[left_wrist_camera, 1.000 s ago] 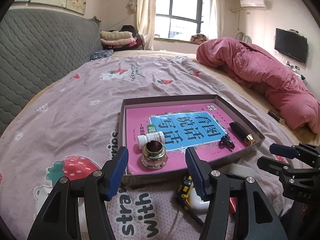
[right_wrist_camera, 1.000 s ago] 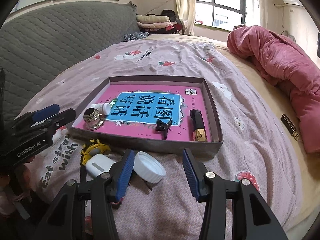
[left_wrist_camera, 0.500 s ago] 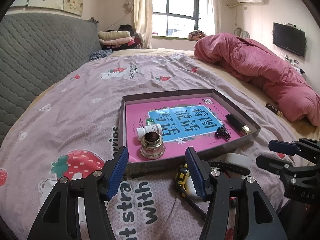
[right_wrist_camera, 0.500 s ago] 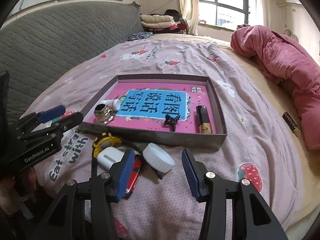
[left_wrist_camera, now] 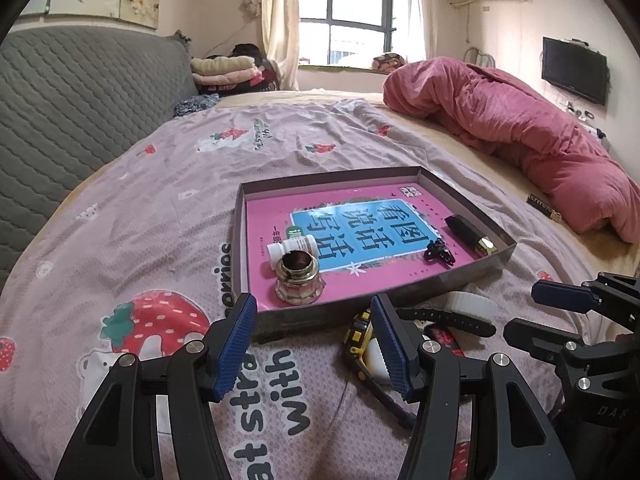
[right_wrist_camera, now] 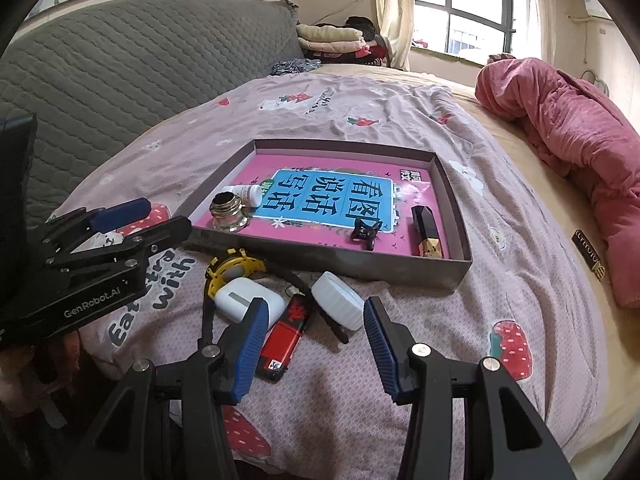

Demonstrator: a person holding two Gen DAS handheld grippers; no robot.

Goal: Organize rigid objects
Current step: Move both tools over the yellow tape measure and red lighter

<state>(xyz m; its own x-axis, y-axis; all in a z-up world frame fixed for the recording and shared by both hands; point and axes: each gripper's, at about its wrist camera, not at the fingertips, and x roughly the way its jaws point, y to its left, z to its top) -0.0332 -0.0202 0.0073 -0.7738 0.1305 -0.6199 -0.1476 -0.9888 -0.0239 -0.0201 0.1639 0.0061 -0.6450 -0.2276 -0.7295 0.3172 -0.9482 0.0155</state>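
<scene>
- We see a shallow tray point(right_wrist_camera: 460, 276) on the bedspread point(right_wrist_camera: 400, 128), mid-frame in both views.
- Lying flat in the tray is a pink book point(right_wrist_camera: 332, 196), which covers its floor.
- On the book at the tray's near left corner stands a brass jar point(left_wrist_camera: 298, 278), mouth up, touching a white bottle point(left_wrist_camera: 292, 248) that lies on its side behind it.
- Toward the tray's right we see a black clip point(right_wrist_camera: 366, 232) and, beside it, a black-and-gold tube point(right_wrist_camera: 426, 230).
- Outside the tray, against its near wall, lie a yellow watch point(right_wrist_camera: 234, 268), a white case point(right_wrist_camera: 248, 300), a red lighter point(right_wrist_camera: 284, 332) and a white cap point(right_wrist_camera: 338, 306).
- Our left gripper point(left_wrist_camera: 314, 344) is open and empty, low in its frame.
- Our right gripper point(right_wrist_camera: 312, 344) is open too, empty, above the lighter and cap.
</scene>
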